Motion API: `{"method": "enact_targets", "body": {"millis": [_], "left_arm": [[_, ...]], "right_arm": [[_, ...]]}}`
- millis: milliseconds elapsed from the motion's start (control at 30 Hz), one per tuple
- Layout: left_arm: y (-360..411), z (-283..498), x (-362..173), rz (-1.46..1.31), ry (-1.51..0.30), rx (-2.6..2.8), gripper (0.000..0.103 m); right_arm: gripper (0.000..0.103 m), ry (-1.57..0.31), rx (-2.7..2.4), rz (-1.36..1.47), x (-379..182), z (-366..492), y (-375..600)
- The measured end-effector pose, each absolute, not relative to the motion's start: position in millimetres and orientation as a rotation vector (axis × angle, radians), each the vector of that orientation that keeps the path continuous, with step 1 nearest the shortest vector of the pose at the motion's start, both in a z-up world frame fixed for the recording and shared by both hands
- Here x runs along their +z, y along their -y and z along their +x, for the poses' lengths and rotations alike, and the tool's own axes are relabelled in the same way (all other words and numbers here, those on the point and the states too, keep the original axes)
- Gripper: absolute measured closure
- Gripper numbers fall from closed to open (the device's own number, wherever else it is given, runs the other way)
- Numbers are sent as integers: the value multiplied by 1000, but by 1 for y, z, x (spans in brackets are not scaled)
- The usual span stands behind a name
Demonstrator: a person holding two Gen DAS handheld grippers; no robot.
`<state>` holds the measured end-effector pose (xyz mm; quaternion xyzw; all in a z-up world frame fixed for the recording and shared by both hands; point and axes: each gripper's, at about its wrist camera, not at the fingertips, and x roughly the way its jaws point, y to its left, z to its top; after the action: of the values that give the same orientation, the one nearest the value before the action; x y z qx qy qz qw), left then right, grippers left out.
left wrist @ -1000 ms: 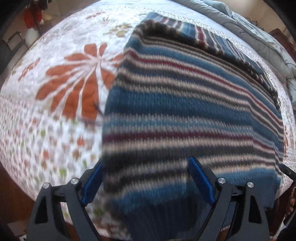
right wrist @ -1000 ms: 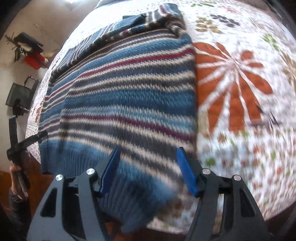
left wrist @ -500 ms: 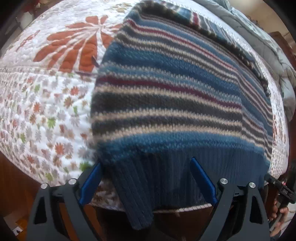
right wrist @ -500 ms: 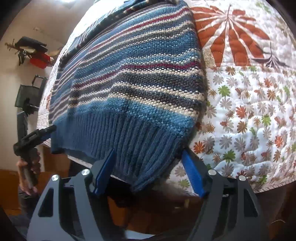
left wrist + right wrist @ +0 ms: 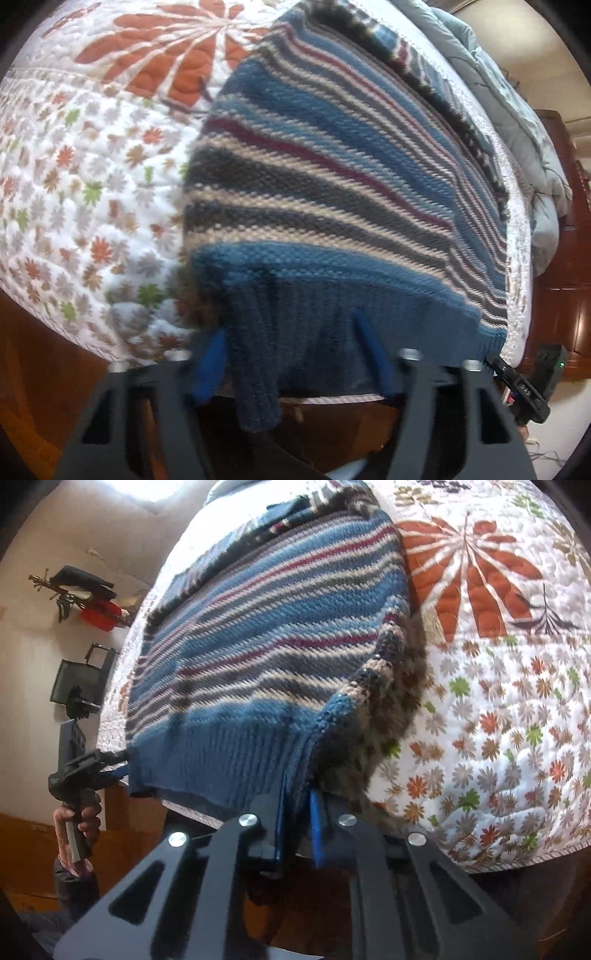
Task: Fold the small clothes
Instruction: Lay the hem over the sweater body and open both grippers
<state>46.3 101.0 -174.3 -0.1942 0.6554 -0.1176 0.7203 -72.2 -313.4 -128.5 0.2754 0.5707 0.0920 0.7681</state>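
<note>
The striped sweater point(image 5: 266, 657) lies flat on the floral quilt point(image 5: 498, 720), hem at the bed edge. My right gripper point(image 5: 297, 823) has just clamped 1 hem corner; my left gripper point(image 5: 291, 354) has been closing around the other, its grip unclear. I seat both bites deep before lifting evenly.

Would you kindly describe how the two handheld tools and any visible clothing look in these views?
Both the left tool and the right tool have matte black, cut-out triangular finger frames with silver bolt heads and flat bright blue pads. In the right wrist view, the left tool's black pistol-style handle shows, above a dark sleeve. No cables are visible.
</note>
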Motion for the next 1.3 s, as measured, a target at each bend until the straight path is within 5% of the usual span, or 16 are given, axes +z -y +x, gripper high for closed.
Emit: {"method": "enact_targets", "body": {"millis": [133,567,700,833,1133,1300], "left_arm": [[-101,52,-161,-506,-1414,-303,83],[-111,140,-114,-520,-1206,-275,88],[-110,166,-126,-494,-1233,-229,75],[-123,167,-121,-443,-1186,-155,42],[-115,160,-101,-252,-1142,-229,38],[-74,172,-106,-54,-1152,-308,27]], "right_arm": [[93,-1185,237,629,-113,-70,319],[93,-1061,185,790,-85,22,380],[53,-1109,35,674,-94,59,389],[52,-1110,8,653,-94,64,400],[41,-1141,85,517,-84,67,387],[38,-1206,180,395,-90,94,362]]}}
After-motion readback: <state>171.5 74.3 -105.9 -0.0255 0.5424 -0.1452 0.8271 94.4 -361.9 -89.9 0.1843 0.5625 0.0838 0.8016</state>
